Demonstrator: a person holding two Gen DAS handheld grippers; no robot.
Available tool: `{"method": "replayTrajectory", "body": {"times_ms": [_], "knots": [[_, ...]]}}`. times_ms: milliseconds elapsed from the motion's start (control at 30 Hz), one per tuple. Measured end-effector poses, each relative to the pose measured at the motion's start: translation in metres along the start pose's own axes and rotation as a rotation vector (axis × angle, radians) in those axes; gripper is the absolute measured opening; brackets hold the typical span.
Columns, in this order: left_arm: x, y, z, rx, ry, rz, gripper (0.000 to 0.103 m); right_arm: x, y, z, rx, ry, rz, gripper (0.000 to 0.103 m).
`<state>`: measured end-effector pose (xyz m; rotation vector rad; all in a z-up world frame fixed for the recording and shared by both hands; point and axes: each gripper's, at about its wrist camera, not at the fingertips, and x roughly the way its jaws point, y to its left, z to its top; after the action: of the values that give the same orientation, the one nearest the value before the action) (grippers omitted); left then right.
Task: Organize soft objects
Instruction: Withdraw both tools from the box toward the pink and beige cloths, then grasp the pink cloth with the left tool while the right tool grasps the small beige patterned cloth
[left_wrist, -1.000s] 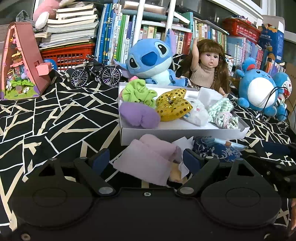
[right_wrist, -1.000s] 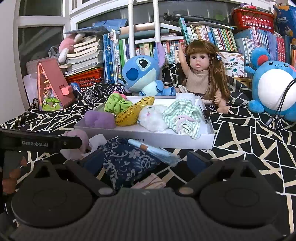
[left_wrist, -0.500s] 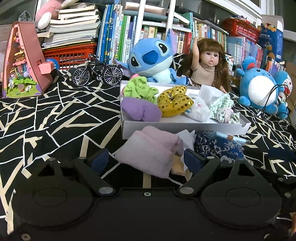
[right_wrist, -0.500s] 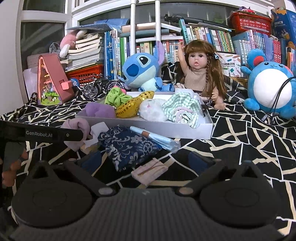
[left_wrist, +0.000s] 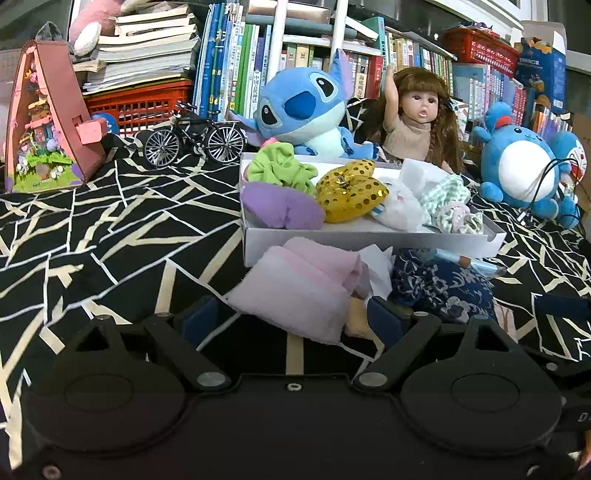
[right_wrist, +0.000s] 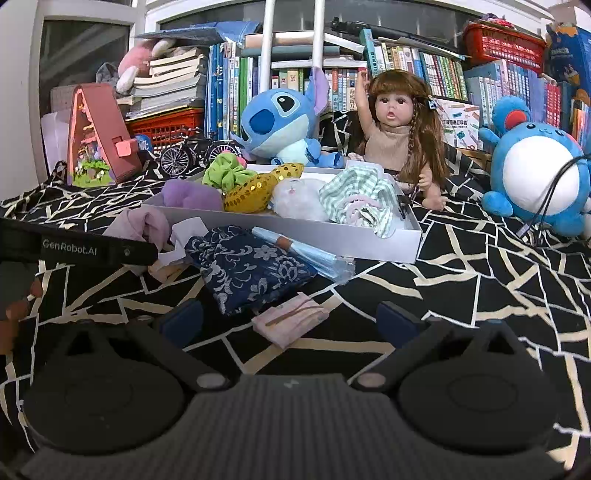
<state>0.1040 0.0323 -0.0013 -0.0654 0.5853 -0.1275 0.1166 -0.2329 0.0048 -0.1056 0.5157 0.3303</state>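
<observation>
Left gripper is hovering low with jaws spread wide, the pink cloth lying between them untouched, just in front of the white box. The blue flowered cloth is lying right of it, against the box front. Right gripper is also sitting with jaws spread, a small pink pad between them on the black patterned sheet, nothing pinched.

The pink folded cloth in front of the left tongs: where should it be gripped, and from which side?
Grip the pink folded cloth across its near end, coming in from the camera side. That end lies between the open left tongs, and its thick stacked layers give the pads bulk; the white box blocks the far side.
</observation>
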Motion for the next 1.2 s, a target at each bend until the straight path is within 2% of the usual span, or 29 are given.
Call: {"method": "replayTrajectory", "body": {"times_ms": [267, 400, 633, 767, 933, 1200], "knots": [[0.004, 0.000, 0.010, 0.058, 0.010, 0.023, 0.088, 0.006, -0.003, 0.005, -0.117, 0.073, 0.060, 0.098], [0.006, 0.001, 0.009, 0.059, 0.026, 0.011, 0.087, 0.011, -0.005, 0.005, -0.125, 0.126, 0.113, 0.084], [0.007, 0.007, 0.007, 0.034, 0.045, -0.034, 0.067, 0.011, -0.002, 0.007, -0.145, 0.126, 0.134, 0.079], [0.005, 0.007, 0.008, 0.035, 0.042, -0.043, 0.063, 0.013, -0.003, 0.011, -0.153, 0.116, 0.121, 0.077], [0.004, 0.006, 0.010, 0.046, 0.036, -0.045, 0.063, 0.016, -0.004, 0.014, -0.174, 0.097, 0.081, 0.077], [0.007, 0.006, 0.011, 0.044, 0.036, -0.044, 0.069, 0.021, -0.011, 0.012, -0.154, 0.122, 0.115, 0.077]]}}
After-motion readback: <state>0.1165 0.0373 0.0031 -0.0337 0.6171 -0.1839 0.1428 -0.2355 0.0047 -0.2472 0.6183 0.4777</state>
